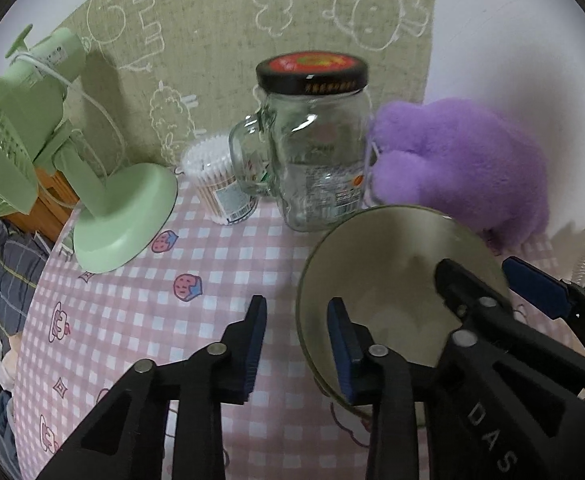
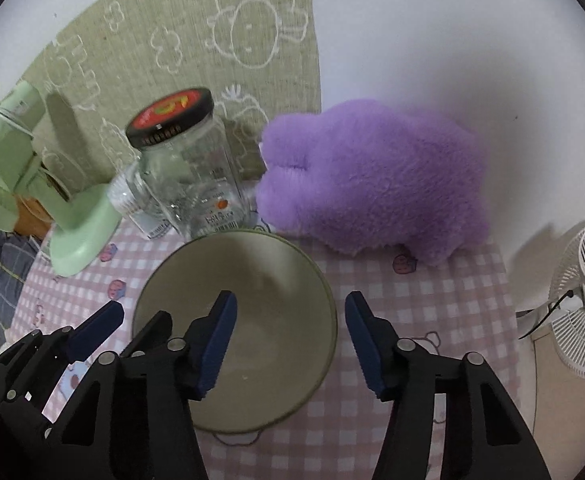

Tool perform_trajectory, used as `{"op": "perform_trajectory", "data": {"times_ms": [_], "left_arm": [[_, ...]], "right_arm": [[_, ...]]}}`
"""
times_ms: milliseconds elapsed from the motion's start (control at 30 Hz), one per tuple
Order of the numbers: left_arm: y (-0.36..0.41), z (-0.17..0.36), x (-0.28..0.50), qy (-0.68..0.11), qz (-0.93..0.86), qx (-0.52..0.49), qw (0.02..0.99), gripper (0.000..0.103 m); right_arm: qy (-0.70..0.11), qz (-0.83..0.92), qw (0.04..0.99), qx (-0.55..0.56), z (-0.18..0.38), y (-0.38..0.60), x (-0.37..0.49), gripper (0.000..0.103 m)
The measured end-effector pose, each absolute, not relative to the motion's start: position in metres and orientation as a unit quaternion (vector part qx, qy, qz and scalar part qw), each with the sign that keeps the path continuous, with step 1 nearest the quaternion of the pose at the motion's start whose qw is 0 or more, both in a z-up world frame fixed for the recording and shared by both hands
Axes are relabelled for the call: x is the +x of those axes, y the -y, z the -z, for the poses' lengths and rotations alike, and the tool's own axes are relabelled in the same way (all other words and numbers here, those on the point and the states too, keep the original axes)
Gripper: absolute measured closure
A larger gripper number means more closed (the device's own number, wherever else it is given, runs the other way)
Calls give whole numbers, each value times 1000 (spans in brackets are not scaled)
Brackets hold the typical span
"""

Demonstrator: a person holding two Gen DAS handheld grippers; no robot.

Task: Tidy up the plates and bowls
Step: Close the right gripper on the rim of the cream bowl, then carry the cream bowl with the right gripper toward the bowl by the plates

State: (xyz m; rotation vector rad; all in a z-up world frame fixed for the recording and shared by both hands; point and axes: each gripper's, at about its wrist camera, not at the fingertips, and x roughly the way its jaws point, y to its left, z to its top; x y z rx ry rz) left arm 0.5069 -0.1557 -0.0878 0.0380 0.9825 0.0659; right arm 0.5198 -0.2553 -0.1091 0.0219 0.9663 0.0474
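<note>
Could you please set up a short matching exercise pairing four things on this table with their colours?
Things:
1. bowl
2. plush toy
3. desk fan
4. jar lid

Colours:
A. purple
B. black rim with a red top
C. olive outside, pale inside
D. light green

Pairs: 1-C, 2-A, 3-D, 4-B
</note>
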Motion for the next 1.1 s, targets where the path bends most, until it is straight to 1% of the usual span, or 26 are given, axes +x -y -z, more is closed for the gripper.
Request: {"op": "perform_trajectory", "data": {"times_ms": [33,133,167,267,300,333,367,433,800,1100], "left_arm": [[155,90,508,-473,-30,17,880,77],[156,96,512,-478,-23,14,878,79],[156,98,513,-480,-21,15,877,81],[159,103,516,-487,-14,13,873,87],[160,104,516,-489,-11,13,872,88],[161,105,517,-490,-10,13,872,90],[163,105,517,-489,-13,16,872,89],[164,105,517,-489,-14,21,872,90],[166,93,512,-498,-4,22,867,90],[160,60,493,-478,8,20,878,90]], "right_arm": [[-465,-20,885,8,111,255,521,52],[-467,-16,884,3,117,256,526,55],[-469,-13,883,1,119,256,527,58],[-474,-8,881,-1,125,259,529,61],[-477,-7,879,0,128,260,531,64],[-478,-1,879,-4,129,261,531,73],[-475,4,880,-7,130,261,531,79],[-472,10,882,-9,130,263,530,83],[-476,14,879,-12,121,263,522,83],[-463,25,886,-14,88,259,500,83]]}}
